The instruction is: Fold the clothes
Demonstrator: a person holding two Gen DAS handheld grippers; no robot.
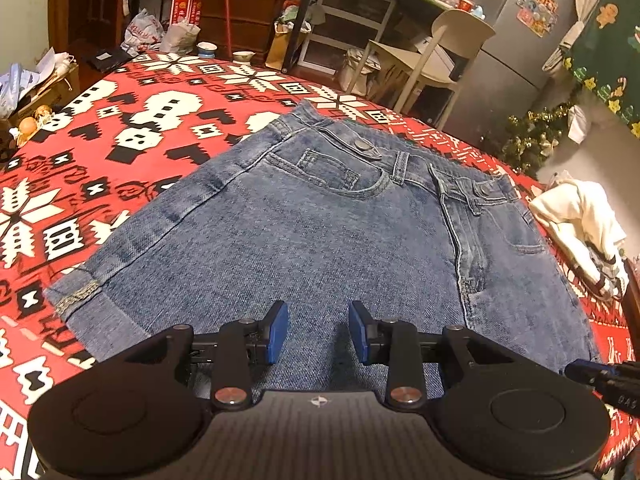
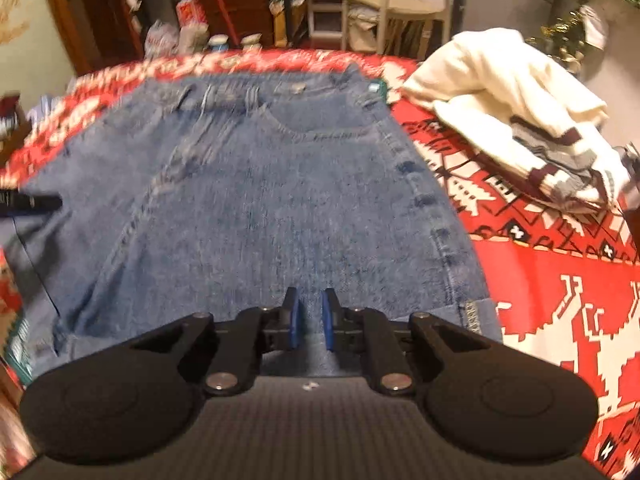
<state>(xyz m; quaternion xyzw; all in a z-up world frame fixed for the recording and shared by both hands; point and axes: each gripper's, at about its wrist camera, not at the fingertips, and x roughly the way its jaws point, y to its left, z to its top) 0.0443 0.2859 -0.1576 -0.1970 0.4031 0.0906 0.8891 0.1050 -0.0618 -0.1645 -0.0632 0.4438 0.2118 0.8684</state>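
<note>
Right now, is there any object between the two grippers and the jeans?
Nothing visible. Both the left gripper and the right gripper hang directly over the jeans. The white sweater lies off to the right on the red cloth, beside the jeans.

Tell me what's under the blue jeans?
The jeans lie on a red patterned cloth that sticks out all around them. Whatever sits beneath that cloth is covered, so I can't tell.
</note>
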